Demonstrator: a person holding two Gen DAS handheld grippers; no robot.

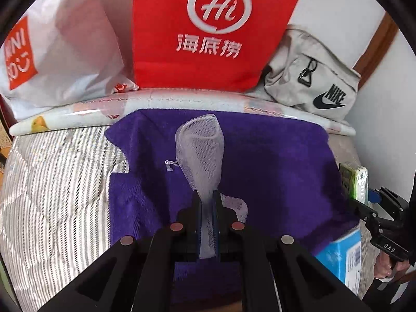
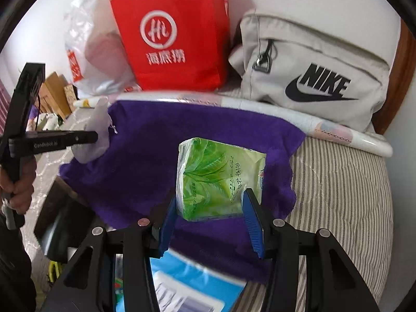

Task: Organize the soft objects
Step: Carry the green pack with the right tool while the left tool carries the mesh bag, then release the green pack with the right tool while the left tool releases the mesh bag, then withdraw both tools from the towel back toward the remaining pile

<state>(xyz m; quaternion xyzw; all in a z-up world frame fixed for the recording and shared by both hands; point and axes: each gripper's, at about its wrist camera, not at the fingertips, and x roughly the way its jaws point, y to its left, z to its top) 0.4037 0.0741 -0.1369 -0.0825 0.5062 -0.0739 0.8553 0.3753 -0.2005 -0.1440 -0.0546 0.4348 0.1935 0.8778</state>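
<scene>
Mesh pouch (image 1: 201,150), white and netted, juts forward from the left gripper (image 1: 207,208), whose fingers are pinched tight on its narrow end; the rounded end hangs over the purple towel (image 1: 273,161) spread on the striped bed (image 1: 57,171); a small drawstring knot dangles at the pouch's left side. Green tissue pack (image 2: 218,179) sits between the blue pads (image 2: 253,223) of the right gripper (image 2: 210,202), both pads pressed to its sides, the pack held above the same towel (image 2: 145,150); a blue box (image 2: 187,286) lies just beneath that gripper. Against the wall behind stand a red bag (image 1: 208,31), a white plastic bag (image 1: 65,52) to its left and a grey Nike bag (image 2: 312,72) to its right.
</scene>
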